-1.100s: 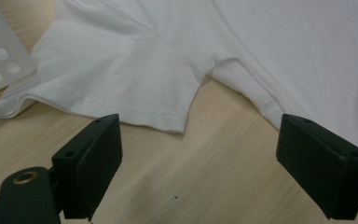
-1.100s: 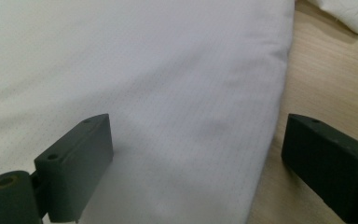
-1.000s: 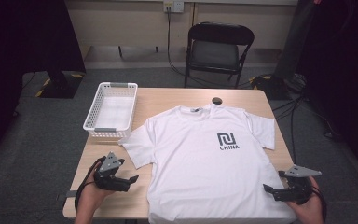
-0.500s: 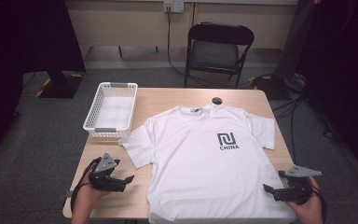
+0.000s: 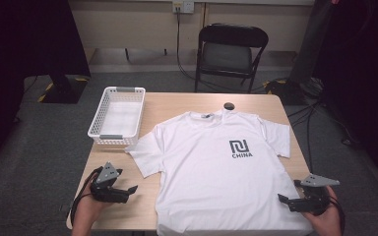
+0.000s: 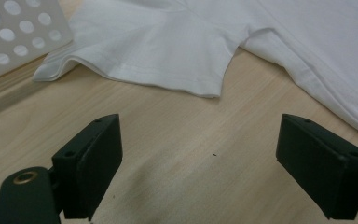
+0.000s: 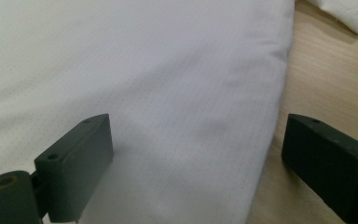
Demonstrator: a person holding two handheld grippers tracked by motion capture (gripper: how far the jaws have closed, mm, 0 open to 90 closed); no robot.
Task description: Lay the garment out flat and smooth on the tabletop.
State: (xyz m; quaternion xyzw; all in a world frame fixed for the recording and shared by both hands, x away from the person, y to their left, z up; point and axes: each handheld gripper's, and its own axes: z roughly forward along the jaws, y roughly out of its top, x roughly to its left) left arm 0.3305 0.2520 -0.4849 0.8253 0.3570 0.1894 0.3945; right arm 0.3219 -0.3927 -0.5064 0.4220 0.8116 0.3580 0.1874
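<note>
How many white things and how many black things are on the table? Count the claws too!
White: 2, the T-shirt and the basket.
Black: 3, the left claw, the right claw and a small round thing.
Total: 5.

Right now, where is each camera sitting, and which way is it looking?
High view: above the person's side, looking forward and down on the table, T-shirt and basket; both hands hold the left gripper and right gripper.
Left gripper view: rides the left gripper, looking along its open jaws over bare wood at a T-shirt sleeve.
Right gripper view: rides the right gripper, open jaws over the T-shirt's side edge.
All three views share the T-shirt.
</note>
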